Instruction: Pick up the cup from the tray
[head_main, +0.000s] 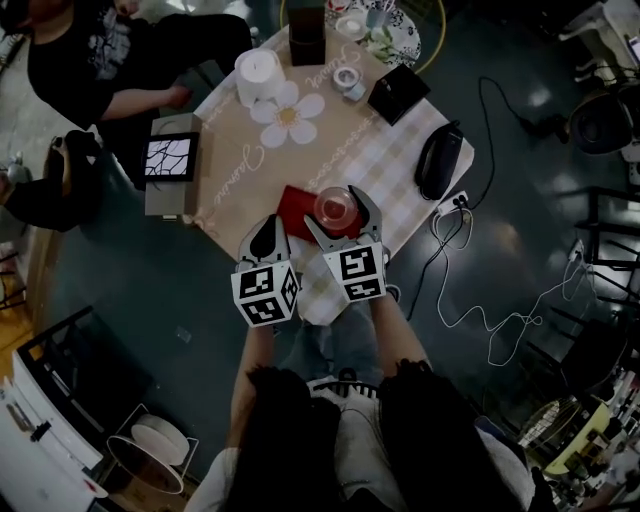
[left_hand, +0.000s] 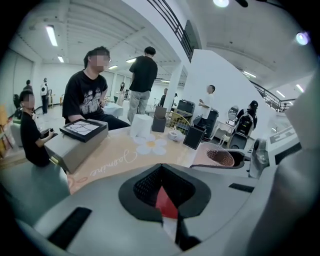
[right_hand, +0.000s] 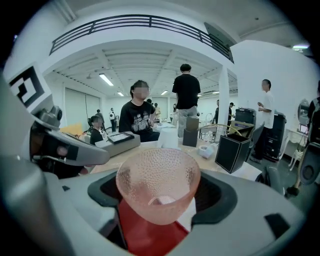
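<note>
The person is wearing pale blue jeans (head_main: 340, 345) and a light top. The left gripper (head_main: 268, 232) and right gripper (head_main: 339, 211) are both showing grey moulded shells, black textured fingers (left_hand: 145, 186), and at the near end a white cube (head_main: 265, 293) carrying black square markers.

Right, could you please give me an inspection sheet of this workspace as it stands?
Surface: table under a beige daisy-print cloth.
Job's things: pink glass cup above the red tray; lifted or resting, cannot tell.
Clutter: white roll, dark box, black box, tape roll, grey box with a tablet on top, black rounded object.
Grippers: right gripper closed on the cup; left gripper shut, holding nothing.
Cables: white cable and black cable on the floor.
Surroundings: seated person at the table; standing people behind.
</note>
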